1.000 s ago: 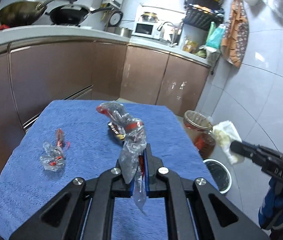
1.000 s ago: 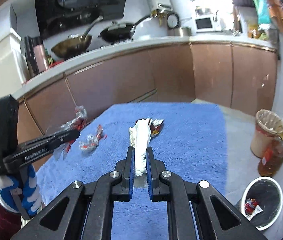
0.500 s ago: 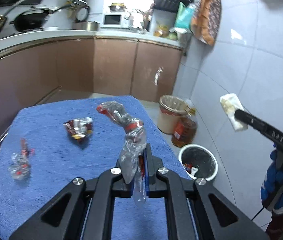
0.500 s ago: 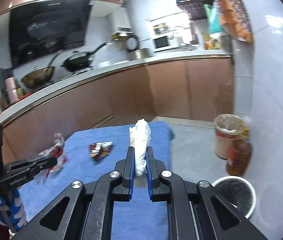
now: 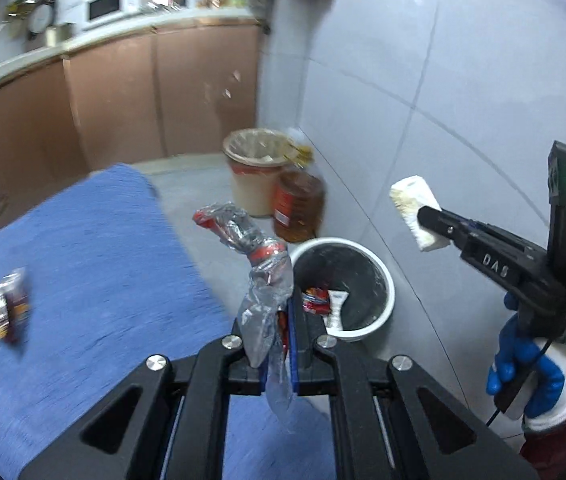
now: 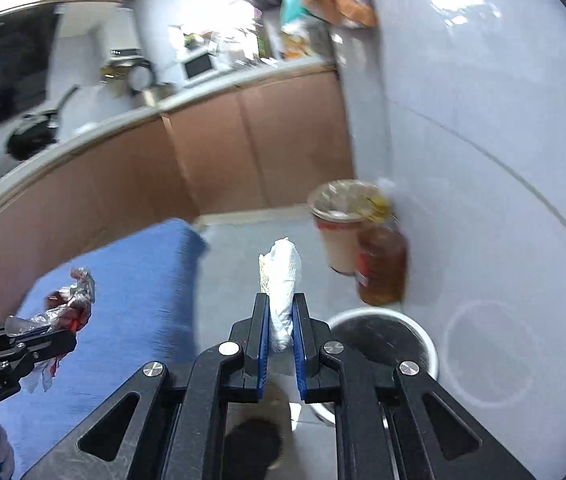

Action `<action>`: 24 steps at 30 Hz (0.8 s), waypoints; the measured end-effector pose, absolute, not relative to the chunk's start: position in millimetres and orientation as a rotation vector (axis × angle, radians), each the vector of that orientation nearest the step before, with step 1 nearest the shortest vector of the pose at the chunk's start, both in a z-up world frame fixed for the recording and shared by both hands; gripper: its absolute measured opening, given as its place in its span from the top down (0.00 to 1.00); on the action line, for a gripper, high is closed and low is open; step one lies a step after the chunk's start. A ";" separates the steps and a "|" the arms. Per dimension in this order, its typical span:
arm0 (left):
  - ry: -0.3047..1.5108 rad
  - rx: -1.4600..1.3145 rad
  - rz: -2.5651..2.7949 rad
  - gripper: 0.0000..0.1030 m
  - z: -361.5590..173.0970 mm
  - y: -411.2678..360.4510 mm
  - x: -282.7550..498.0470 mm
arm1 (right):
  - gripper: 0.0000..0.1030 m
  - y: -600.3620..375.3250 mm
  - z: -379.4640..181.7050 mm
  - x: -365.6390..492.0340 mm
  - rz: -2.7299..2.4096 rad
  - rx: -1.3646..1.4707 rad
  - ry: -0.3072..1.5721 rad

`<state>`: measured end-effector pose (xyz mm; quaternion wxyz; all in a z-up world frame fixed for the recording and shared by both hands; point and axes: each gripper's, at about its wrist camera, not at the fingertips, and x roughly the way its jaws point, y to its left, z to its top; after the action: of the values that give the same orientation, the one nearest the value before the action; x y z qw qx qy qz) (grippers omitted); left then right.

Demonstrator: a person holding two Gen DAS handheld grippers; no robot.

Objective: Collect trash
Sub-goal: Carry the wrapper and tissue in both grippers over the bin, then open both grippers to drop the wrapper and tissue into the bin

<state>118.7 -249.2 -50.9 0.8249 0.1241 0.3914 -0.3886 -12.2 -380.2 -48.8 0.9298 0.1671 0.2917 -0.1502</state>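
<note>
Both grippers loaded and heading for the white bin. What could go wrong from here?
1. The plastic wrapper hangs long and floppy from the left gripper; on release it may cling to the fingers or drift outside the white bin.
2. The right gripper holds the crumpled tissue short of the bin; an early drop likely lands it on the floor.
3. The oil bottle stands right beside the bin and might get knocked.

Amber oil bottle (image 5: 298,208) beside lined beige bin (image 5: 254,176); microwave (image 5: 103,5) on counter (image 6: 95,136).

Blue towel (image 5: 95,248) bearing a snack wrapper (image 5: 5,308).
</note>
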 end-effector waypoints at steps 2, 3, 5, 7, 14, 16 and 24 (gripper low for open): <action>0.875 0.295 -0.854 0.93 -68.4 -281.6 127.3 | 0.90 -394.0 -65.3 -10.8 -0.351 0.350 0.630; 0.891 0.313 -0.863 0.93 -75.8 -294.0 130.5 | 0.90 -403.2 -75.3 -9.7 -0.378 0.356 0.649; 0.925 0.352 -0.884 0.93 -90.9 -318.9 136.7 | 0.89 -414.3 -88.4 -7.2 -0.410 0.363 0.673; 0.962 0.380 -0.910 0.93 -106.9 -342.8 142.0 | 0.89 -428.7 -105.1 -2.5 -0.445 0.371 0.704; 1.061 0.429 -0.945 0.92 -155.8 -402.7 160.2 | 0.87 -453.2 -148.3 9.9 -0.489 0.397 0.788; 1.081 0.415 -0.965 0.92 -165.6 -413.5 164.1 | 0.87 -458.7 -159.5 9.4 -0.502 0.401 0.808; 1.132 0.333 -1.032 0.88 -178.8 -435.0 182.0 | 0.77 -473.9 -183.1 15.5 -0.532 0.423 0.850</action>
<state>182.0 -435.0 -178.8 0.7080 0.1501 0.5099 -0.4649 15.5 -473.9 -183.1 0.8556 0.2010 0.4043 -0.2530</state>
